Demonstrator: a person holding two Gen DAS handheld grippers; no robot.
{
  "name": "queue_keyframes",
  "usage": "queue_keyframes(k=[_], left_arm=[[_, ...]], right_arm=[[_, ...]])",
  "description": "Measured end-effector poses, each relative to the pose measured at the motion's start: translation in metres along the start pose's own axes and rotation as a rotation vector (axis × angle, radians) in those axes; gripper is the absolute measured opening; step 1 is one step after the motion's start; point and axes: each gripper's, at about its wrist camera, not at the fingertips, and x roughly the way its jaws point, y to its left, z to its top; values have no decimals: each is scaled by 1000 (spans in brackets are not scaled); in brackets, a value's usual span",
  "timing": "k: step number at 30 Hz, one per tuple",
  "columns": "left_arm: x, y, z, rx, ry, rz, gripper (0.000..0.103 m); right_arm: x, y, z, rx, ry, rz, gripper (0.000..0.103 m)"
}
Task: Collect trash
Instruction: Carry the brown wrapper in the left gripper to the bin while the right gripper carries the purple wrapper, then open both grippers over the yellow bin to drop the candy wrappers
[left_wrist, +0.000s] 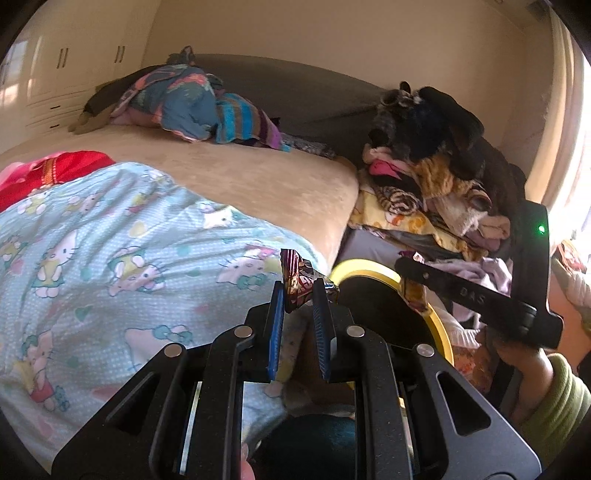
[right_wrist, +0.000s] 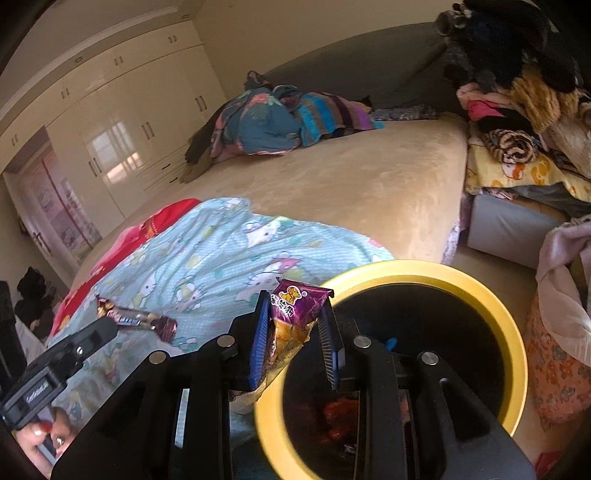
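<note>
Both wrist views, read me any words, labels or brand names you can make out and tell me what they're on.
"DAS": embossed on the right gripper arm, left wrist view.
Purple snack bag: large printed characters, not legible to me.
Dark wrapper: partial letters, unreadable.
White label on the left gripper body: too blurred.

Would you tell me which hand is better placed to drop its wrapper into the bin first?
Right, probably: the right gripper holds its purple snack packet at the yellow-rimmed bin.

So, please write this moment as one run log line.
left gripper: shut on dark snack wrapper | right gripper: shut on purple snack bag | yellow-rimmed bin: beside bed
</note>
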Motion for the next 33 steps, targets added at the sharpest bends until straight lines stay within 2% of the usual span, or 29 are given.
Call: queue_keyframes(k=[10,22,24,25,28,30,31,33], left_arm=[[16,-39,-11,68,47,-48,11],[52,-80,-33,152,159,-86,12],[61,-83,-37,153,186,-92,13],[64,-83,-38,153,190,-90,15],[71,-84,-43,168,205,-87,25],[69,-83,-44,183,196,-67,48],[68,-81,-44,179,192,-64,52],[61,-74,-42,155,180,-51,66]], right_arm=[[-3,-41,-5,55,13,-64,25],[12,-87,-21,141,123,-103,28],[13,-94,-23,157,148,-100,34],[13,-96,-25,163,155,-103,42],[10,-100,-28,175,171,-117,48],[7,-99,-29,169,170,-135,57],[5,-97,-30,168,160,-144,62],[2,-93,-31,169,143,-148,69]])
